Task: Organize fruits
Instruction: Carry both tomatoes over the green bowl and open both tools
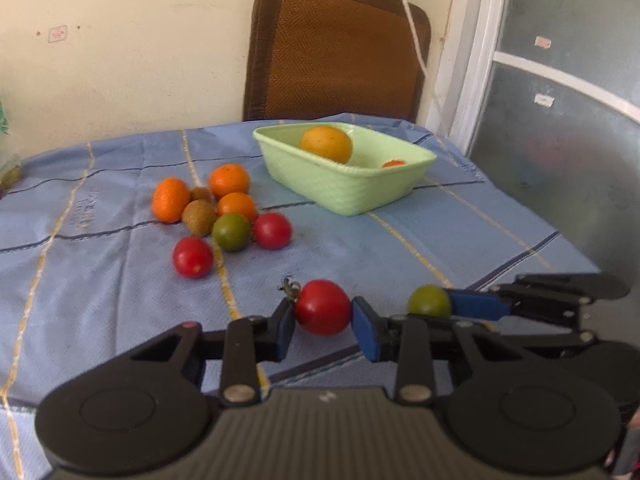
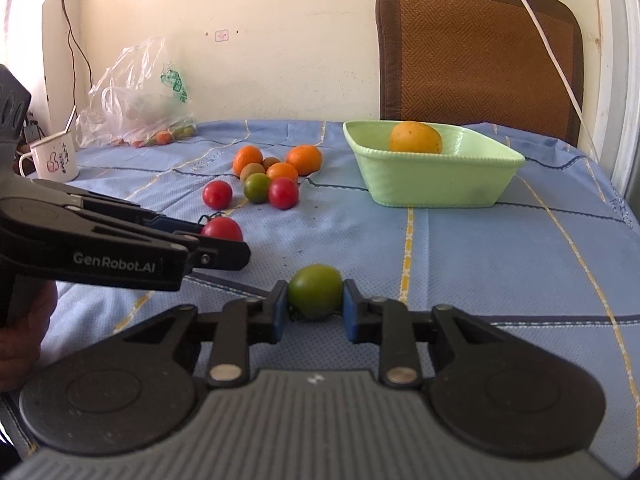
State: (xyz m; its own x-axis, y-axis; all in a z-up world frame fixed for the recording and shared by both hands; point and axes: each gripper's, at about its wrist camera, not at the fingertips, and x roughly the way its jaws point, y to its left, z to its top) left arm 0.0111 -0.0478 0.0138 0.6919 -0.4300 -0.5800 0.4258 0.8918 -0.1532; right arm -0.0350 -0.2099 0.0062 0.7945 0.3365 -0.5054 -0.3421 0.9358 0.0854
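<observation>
- The left tool (image 1: 323,322) is clamped on a red tomato (image 1: 322,306) low over the near part of the worktop (image 1: 400,248), one blue pad against each side of it; a dry green stalk sticks out at the tomato's far left
- The right tool (image 2: 314,307) grips a green tomato (image 2: 315,290) in the same way, just to the right of the left tool and near the worktop's front edge
- The worktop wears a blue cloth with yellow and dark lines
- A pale green basket (image 1: 340,188) stands far right on the cloth, with a large yellow-orange fruit (image 1: 326,143) inside and a small red one (image 1: 394,163) showing over its rim
- Left of the basket lies a loose cluster, apart from both tools: three oranges (image 1: 229,181), two brown fruits (image 1: 199,216), a green tomato and two red tomatoes (image 1: 192,257)
- Far left stand a white mug (image 2: 54,156) and a clear plastic bag (image 2: 136,96); a brown chair back (image 2: 476,48) rises behind the basket
</observation>
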